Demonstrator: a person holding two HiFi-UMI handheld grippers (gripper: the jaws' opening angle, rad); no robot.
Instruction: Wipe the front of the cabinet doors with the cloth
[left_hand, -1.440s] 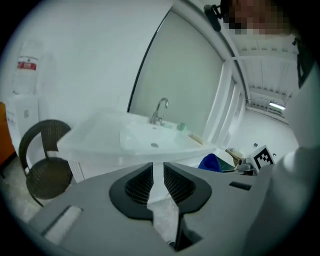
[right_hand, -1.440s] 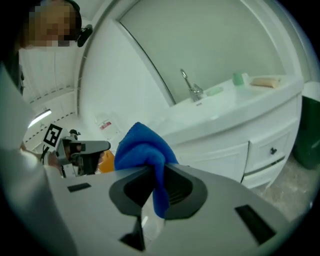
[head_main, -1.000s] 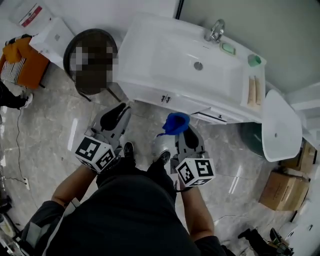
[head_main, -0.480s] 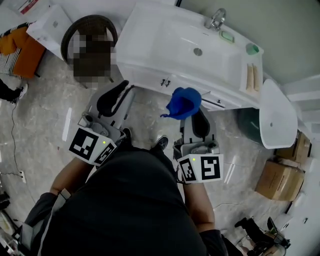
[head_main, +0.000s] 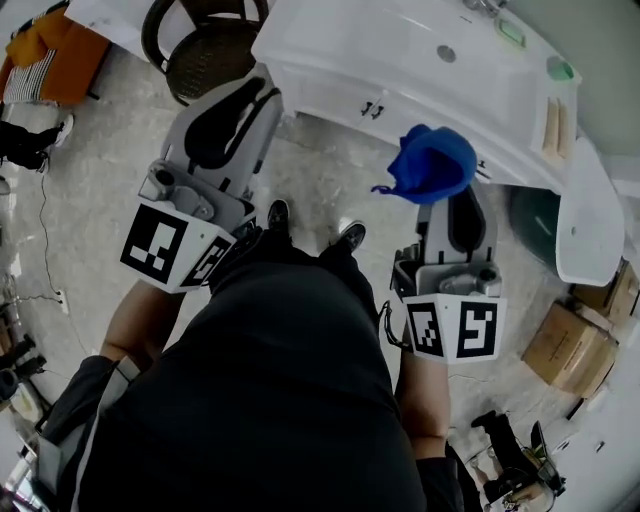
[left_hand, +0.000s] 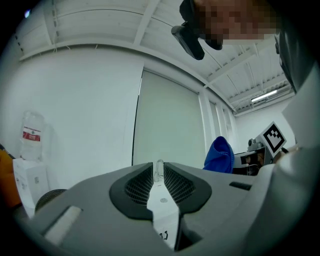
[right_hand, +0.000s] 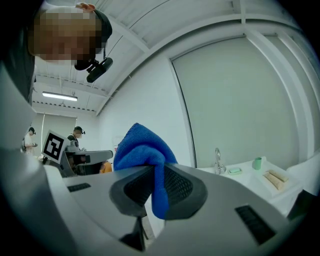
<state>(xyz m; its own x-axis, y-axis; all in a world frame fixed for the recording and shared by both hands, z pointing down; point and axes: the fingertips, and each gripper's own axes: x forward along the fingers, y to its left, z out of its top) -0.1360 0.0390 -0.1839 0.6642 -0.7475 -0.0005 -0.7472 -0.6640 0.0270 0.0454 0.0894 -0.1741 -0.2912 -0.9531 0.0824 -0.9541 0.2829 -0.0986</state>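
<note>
The white vanity cabinet (head_main: 335, 88) stands ahead of me in the head view, its doors meeting at two small handles (head_main: 372, 108). A blue cloth (head_main: 432, 163) bunches up from my right gripper (head_main: 452, 202), which is shut on it; in the right gripper view a fold of the cloth (right_hand: 145, 147) sits pinched between the pads of the right gripper (right_hand: 153, 180). My left gripper (head_main: 255, 92) points up at the wall, short of the cabinet's left end. Seen in its own view, the left gripper (left_hand: 159, 171) is shut and holds nothing. Both grippers are held clear of the doors.
On the vanity top are a faucet (right_hand: 217, 159), a green soap dish (head_main: 511, 33) and a green cup (head_main: 560, 70). A wicker chair (head_main: 205, 45) stands left of the cabinet, a white fixture (head_main: 590, 235) to its right. Cardboard boxes (head_main: 570, 350) lie on the floor.
Both grippers have risen towards my head and now point upward. The blue cloth came up with the right gripper. The cabinet has slid towards the top of the head view.
</note>
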